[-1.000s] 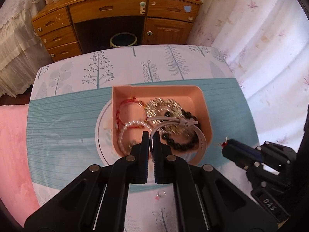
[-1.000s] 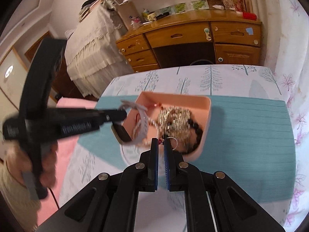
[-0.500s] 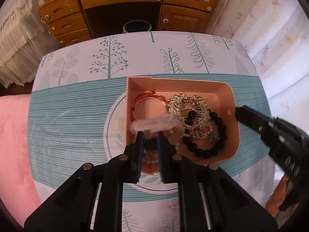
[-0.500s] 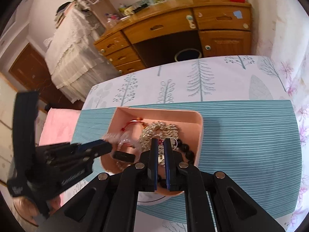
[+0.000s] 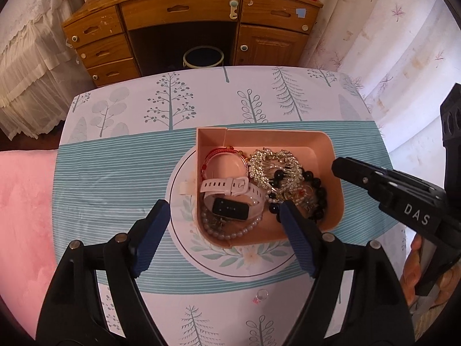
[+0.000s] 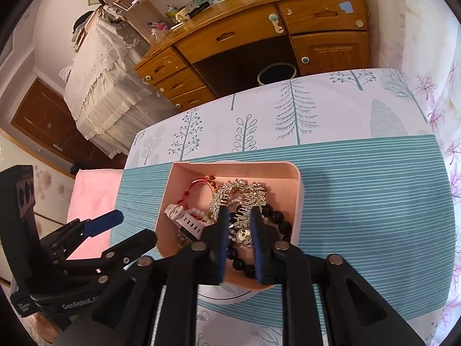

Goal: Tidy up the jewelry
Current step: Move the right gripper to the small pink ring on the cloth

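A pink box (image 5: 288,132) (image 6: 236,165) holds a white-strapped watch (image 5: 227,186) (image 6: 187,220), a pearl bracelet (image 5: 230,235), a red cord bracelet (image 5: 222,152), a glittering leaf comb (image 5: 273,161) (image 6: 242,191) and a black bead bracelet (image 5: 319,193) (image 6: 276,216). My left gripper (image 5: 223,206) (image 6: 131,227) hovers over the watch, jaws opening wide, nothing between its pads. My right gripper (image 6: 239,210) (image 5: 338,167) hangs over the comb and beads; its jaws are opening a little. A small gold charm (image 6: 245,235) lies below the gap, untouched by the pads.
The box stands on a white floral plate (image 5: 245,262) on a tree-print tablecloth (image 5: 115,173). A small ring (image 5: 260,294) (image 6: 203,314) lies on the cloth in front of the plate. A wooden desk (image 5: 184,14), a bin (image 5: 203,56) and curtains stand beyond the table.
The left gripper let the white watch drop into the box and spread wide. The right gripper moved in over the box from the right and its jaws parted slightly.
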